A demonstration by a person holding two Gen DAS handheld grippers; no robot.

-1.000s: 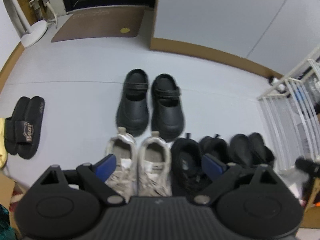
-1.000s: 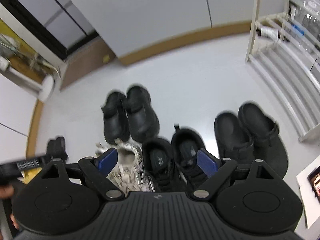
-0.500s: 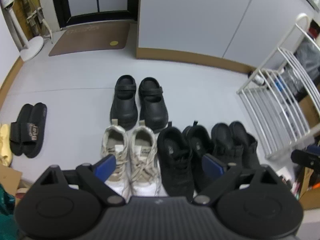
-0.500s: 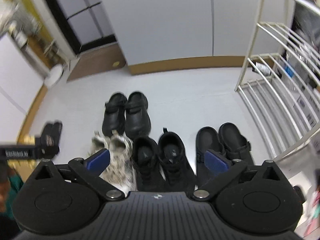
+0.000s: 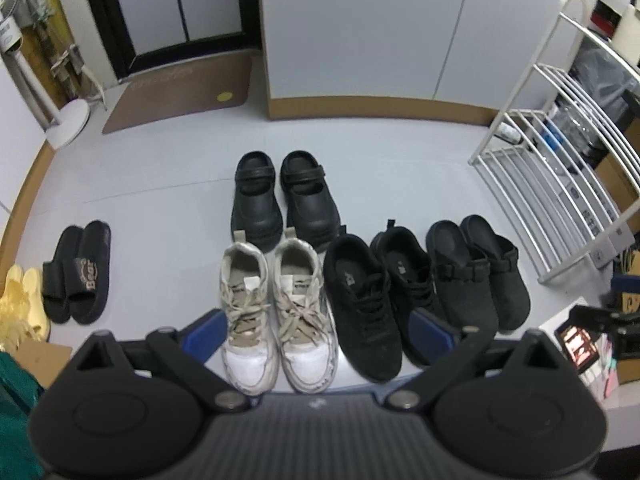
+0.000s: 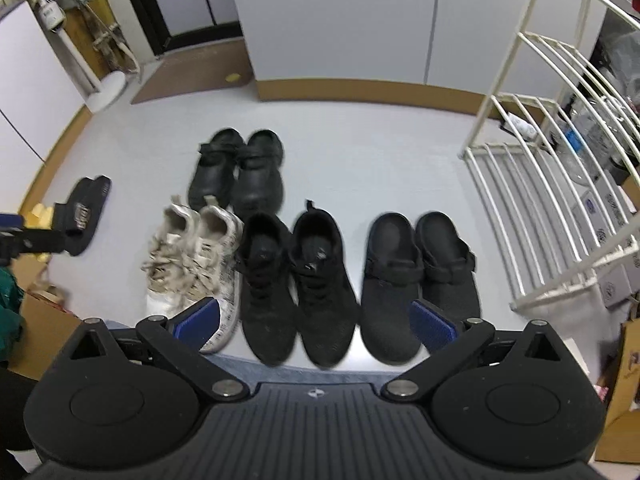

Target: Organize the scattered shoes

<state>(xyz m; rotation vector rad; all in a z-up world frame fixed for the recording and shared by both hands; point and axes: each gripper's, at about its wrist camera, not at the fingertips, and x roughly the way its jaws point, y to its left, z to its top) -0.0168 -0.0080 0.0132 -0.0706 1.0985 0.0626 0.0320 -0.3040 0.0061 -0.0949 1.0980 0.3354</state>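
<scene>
Left gripper [image 5: 318, 330]: jaws wide apart, nothing between pads, hanging above front row of shoes.
Right gripper [image 6: 314, 322]: released, jaws just been opening, now spread fully, empty.
White sneakers [image 5: 278, 308]: pair side by side on gray floor [image 5: 160, 208], left end of front row.
Black sneakers [image 6: 296, 284]: pair just right of white ones, toes toward camera.
Black mules [image 6: 420, 276]: right end of row, near white rack [image 6: 560, 184].
Black clogs [image 5: 282, 200]: pair behind white sneakers, heels touching their backs.
Black slides [image 5: 78, 272]: well apart at left, stacked together, beside yellow slippers [image 5: 18, 304].
Doormat [image 5: 180, 92]: far back by door.
</scene>
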